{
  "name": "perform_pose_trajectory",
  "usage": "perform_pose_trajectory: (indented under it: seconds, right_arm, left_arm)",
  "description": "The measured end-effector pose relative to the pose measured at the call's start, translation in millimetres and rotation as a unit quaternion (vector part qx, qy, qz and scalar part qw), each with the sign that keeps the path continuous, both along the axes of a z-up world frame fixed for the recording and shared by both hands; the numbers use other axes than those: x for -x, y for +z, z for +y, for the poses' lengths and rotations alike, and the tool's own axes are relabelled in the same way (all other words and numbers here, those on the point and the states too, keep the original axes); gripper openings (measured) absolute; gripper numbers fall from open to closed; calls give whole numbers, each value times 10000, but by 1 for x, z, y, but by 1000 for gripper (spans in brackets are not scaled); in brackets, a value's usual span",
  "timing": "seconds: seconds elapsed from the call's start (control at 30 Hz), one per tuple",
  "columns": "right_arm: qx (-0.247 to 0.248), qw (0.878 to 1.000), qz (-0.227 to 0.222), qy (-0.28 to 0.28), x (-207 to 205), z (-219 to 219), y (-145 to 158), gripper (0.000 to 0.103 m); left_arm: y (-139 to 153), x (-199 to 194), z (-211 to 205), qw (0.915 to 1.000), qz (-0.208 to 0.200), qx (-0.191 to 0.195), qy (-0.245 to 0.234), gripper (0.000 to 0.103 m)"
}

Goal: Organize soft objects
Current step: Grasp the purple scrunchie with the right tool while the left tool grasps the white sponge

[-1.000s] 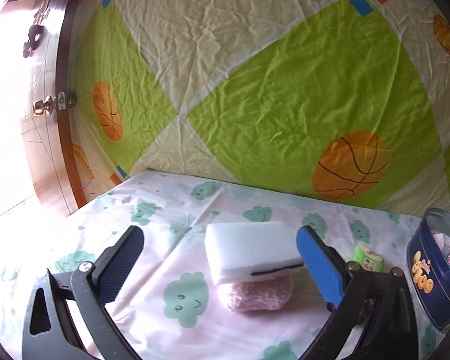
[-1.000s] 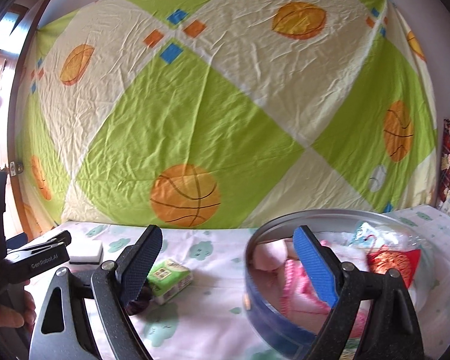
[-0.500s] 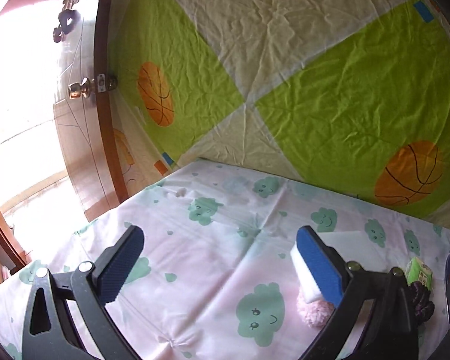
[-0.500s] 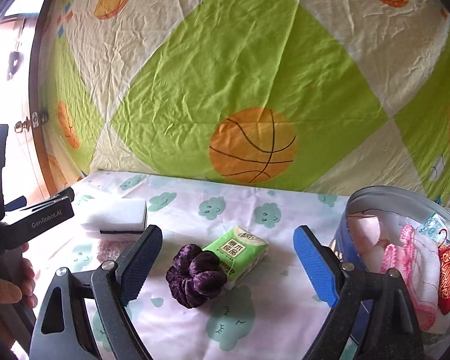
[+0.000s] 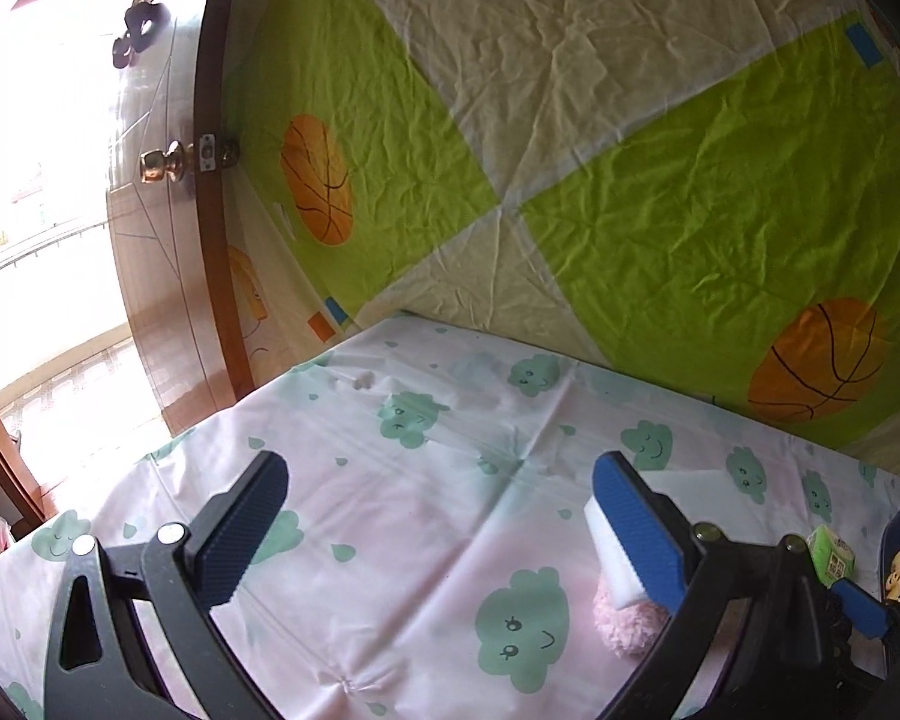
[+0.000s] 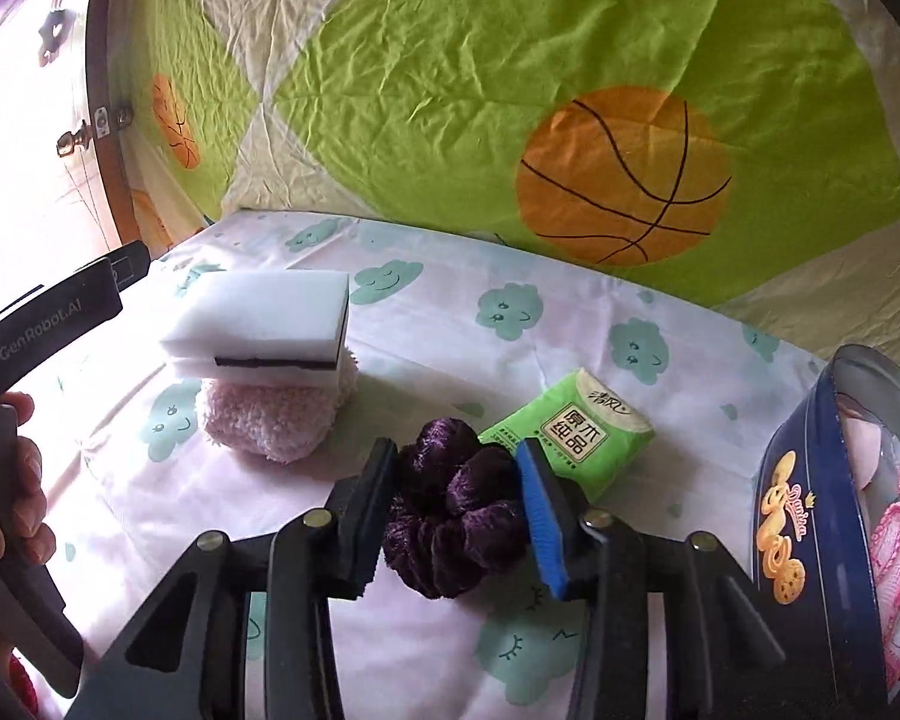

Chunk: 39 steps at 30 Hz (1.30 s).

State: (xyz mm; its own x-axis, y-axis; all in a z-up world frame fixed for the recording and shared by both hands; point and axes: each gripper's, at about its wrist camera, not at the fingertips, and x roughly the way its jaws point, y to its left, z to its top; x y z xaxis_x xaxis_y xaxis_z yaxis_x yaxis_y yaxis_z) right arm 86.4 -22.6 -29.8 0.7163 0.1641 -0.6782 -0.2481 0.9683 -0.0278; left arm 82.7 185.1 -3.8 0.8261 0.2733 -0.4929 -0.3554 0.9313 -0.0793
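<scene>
A purple velvet scrunchie (image 6: 450, 504) lies on the cloud-print cloth (image 6: 570, 324), and my right gripper (image 6: 455, 457) has it between its pads, which touch both sides while the jaws are closing. A green tissue pack (image 6: 576, 426) lies just behind it. To the left, a white sponge (image 6: 264, 312) rests on a pink fluffy piece (image 6: 270, 420). My left gripper (image 5: 438, 468) stands open over bare cloth with nothing between its fingers. The white sponge (image 5: 615, 567) and pink fluffy piece (image 5: 624, 624) lie just beyond its right finger.
A dark blue round tin (image 6: 810, 528) at the right holds pink soft items. A basketball-print sheet (image 6: 510, 90) hangs behind the table. A wooden door (image 5: 162, 240) stands at the left by the table's edge. A hand (image 6: 6, 510) holds the left gripper's handle.
My right gripper has swung left from the tin, dropped to the scrunchie and narrowed its jaws around it. The left gripper's view has shifted left, away from the sponge.
</scene>
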Motion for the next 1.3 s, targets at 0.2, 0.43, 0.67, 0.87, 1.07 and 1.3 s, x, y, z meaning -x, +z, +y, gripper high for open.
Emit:
perform_pose_trajectory:
  seconds: [0.2,0.43,0.67,0.87,1.07,1.3]
  right_arm:
    - [-387,9989,-174,176,16,-9,7,21]
    - [-585,9875,-1463,-81,80,-39,36,21]
    - [-213,9782,-1988,-563,99,-61,42,21]
    - [-299,9767,-2015,-680,95,-66,40,21]
    - [-373,9775,-1952,-706,93,-70,37,21]
    - [-411,9804,-1805,-675,87,-72,35,21]
  left_arm:
    - [-1,0,3,10000,-6,85,10,103]
    - [1,4,-5,9982,-244,290,-473,103]
    - [0,2,-33,9927,-229,347,-1130,103]
    - [-3,-7,-61,9923,-46,251,-1212,103]
    - [-4,-35,-95,9925,446,-186,-1119,103]
    - [-31,-66,-90,9871,1289,183,-927,91]
